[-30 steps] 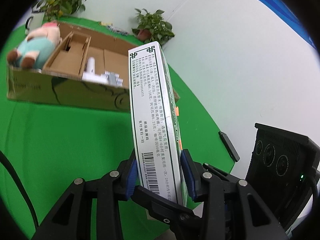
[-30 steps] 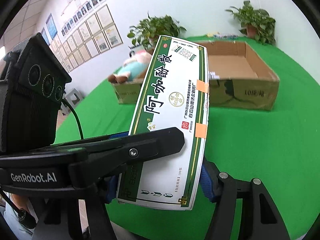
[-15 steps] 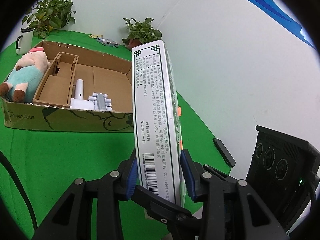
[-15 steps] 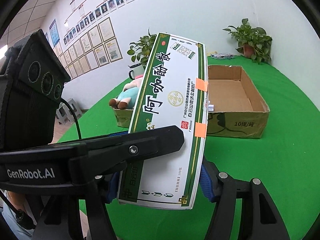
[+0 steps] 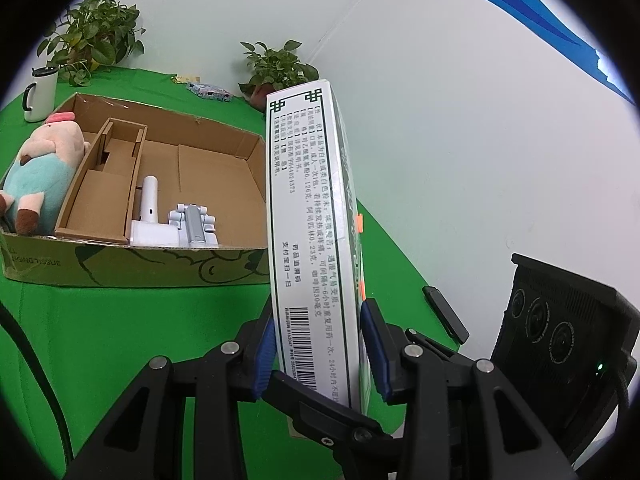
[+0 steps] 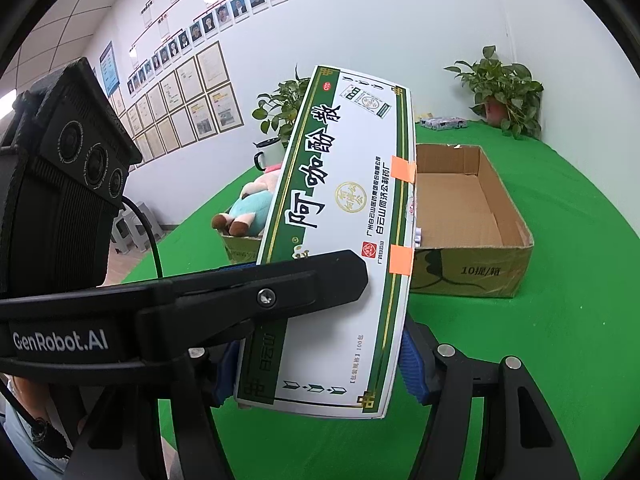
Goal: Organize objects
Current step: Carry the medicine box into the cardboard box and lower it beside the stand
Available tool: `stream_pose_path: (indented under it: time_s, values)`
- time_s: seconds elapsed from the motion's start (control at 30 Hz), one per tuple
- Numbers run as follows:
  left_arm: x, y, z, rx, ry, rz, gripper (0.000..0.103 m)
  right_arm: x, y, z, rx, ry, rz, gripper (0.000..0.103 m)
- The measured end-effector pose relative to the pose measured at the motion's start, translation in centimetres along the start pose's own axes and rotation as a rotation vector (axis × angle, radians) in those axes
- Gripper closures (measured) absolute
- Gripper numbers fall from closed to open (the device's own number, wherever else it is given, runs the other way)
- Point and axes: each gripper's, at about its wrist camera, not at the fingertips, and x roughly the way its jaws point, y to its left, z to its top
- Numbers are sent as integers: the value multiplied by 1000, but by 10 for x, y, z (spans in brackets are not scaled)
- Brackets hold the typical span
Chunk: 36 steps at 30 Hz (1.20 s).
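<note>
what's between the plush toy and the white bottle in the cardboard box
A cardboard divider insert sits between the plush toy and the white bottle, shown in the left wrist view.

The right half of the cardboard box (image 5: 224,184) is bare and open from above. Its left part is taken by the plush toy (image 5: 40,176), a cardboard insert (image 5: 104,184) and white parts (image 5: 172,220). The green cloth (image 5: 120,340) before the box is free.
</note>
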Motion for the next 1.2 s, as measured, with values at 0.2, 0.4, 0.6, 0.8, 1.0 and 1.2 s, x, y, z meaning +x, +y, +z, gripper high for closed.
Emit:
stream_pose_path:
  time_s: [0.2, 0.4, 0.6, 0.8, 1.0, 1.2]
  values:
    - [3, 0, 5, 3, -5, -3, 65, 2, -1, 7, 4, -4, -8, 41]
    - [9, 6, 18, 3, -13, -3, 65, 12, -7, 18, 4, -7, -12, 41]
    - [14, 8, 58, 24, -42, -13, 66, 20, -13, 54, -33, -31, -19, 41]
    - [29, 1, 117, 78, -48, -21, 66, 26, -32, 115, -33, -55, -42, 41]
    - [51, 9, 160, 90, -36, -17, 66, 42, -53, 167, -17, -39, -45, 41]
    - [89, 34, 161, 65, 36, 13, 66, 83, -86, 184, 53, 36, -27, 41]
